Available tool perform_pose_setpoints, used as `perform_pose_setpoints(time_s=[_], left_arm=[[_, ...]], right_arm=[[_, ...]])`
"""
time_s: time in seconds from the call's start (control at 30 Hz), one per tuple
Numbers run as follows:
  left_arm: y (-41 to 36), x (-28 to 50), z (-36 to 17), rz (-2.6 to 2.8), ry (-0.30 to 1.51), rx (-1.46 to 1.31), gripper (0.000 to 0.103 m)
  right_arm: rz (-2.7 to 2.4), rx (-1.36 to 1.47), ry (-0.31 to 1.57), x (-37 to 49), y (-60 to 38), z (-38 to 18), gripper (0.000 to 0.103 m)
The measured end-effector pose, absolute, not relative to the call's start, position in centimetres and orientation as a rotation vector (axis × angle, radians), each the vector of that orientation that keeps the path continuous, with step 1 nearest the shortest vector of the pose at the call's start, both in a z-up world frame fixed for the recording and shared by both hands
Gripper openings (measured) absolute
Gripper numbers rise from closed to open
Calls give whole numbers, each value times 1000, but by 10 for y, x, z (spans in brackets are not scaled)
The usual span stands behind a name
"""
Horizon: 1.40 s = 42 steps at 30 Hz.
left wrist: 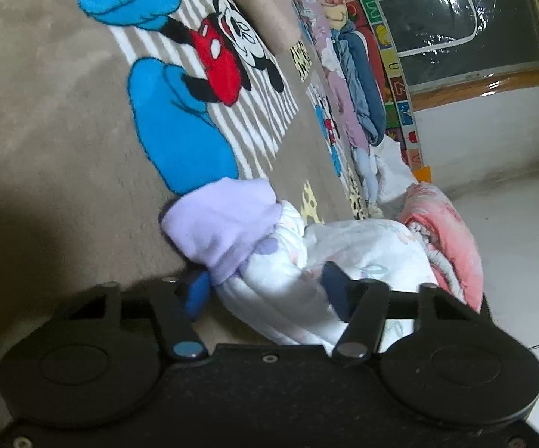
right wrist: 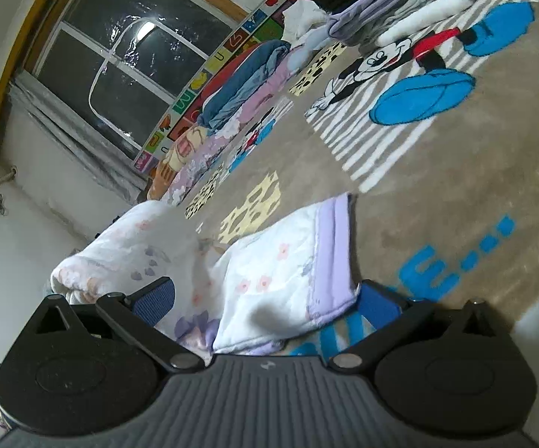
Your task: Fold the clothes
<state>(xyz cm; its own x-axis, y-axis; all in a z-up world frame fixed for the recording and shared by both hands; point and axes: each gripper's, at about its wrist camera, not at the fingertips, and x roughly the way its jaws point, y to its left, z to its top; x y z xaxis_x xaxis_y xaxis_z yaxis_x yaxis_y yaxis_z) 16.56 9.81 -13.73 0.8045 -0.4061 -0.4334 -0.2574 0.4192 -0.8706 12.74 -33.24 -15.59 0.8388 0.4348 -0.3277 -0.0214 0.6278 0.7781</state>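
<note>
A white floral garment with lilac trim (left wrist: pixel 291 261) lies bunched on the Mickey Mouse carpet (left wrist: pixel 45 112). My left gripper (left wrist: pixel 265 291) has its blue pads on either side of the bunched cloth near the lilac cuff (left wrist: pixel 224 224), jaws part open around it. In the right wrist view the same garment (right wrist: pixel 269 272) lies with a flat lilac-edged panel between the fingers of my right gripper (right wrist: pixel 265 302), jaws wide open, pads (right wrist: pixel 155 300) on both sides of the cloth.
A row of folded clothes and blankets (left wrist: pixel 355 74) lines the carpet's far edge by an alphabet mat and window. A pink blanket (left wrist: pixel 445 231) lies beside the garment. A stack of folded clothes (right wrist: pixel 392 3) sits on the carpet. White floor (left wrist: pixel 512 242) borders it.
</note>
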Motion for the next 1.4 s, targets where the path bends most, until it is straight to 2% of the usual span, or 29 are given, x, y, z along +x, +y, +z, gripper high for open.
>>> perform_pose_setpoints(time_s=[0.07,0.1,0.13,0.63,1.13,1.4], left_arm=[[98,165,-131,-108,651,-1094,45],[97,164,-127,-111,639,-1049,37],[96,164,-119,-105,628,-986,35],[142,119,-64,-35,390,-584,33],[212,136,-88,55,359,-625,33],[213,141,-95,150,410,-498,33]], right_arm=[[277,861,522,129,-334,-156,103],[277,858,521,130,-334,-156,103],[277,853,521,130,-333,-156,103],[279,806,523,127,-329,-156,103],[277,757,489,119,-325,-158,99],[295,852,512,122,-332,-155,99]])
